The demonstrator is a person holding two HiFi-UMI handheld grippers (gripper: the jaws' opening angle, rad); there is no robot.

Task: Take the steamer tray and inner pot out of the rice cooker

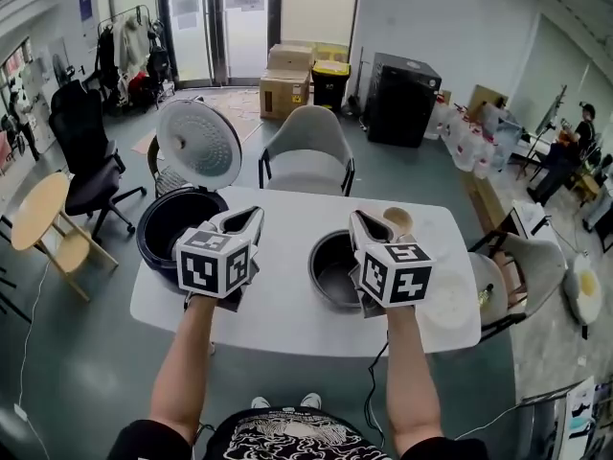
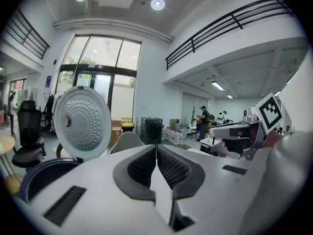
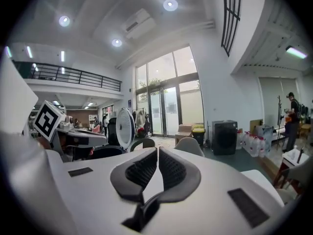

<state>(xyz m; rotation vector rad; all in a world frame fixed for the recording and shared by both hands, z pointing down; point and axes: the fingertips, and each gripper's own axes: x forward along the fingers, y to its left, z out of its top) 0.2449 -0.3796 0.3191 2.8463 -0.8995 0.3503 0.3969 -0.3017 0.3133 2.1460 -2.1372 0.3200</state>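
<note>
Left tongs (image 2: 156,148) and right tongs (image 3: 158,151) are both closed, empty.

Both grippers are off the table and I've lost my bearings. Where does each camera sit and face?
Head view: on the person's head, looking steeply down at the white table, rice cooker and inner pot; both forearms, left gripper, right gripper show.
Left gripper view: on the left gripper, roughly level along its shut, empty jaws towards the glass doors; right gripper at right.
Right gripper view: on the right gripper, likewise level along shut, empty jaws; left gripper's cube at left.
Shared: all three show the cooker's raised lid.
</note>
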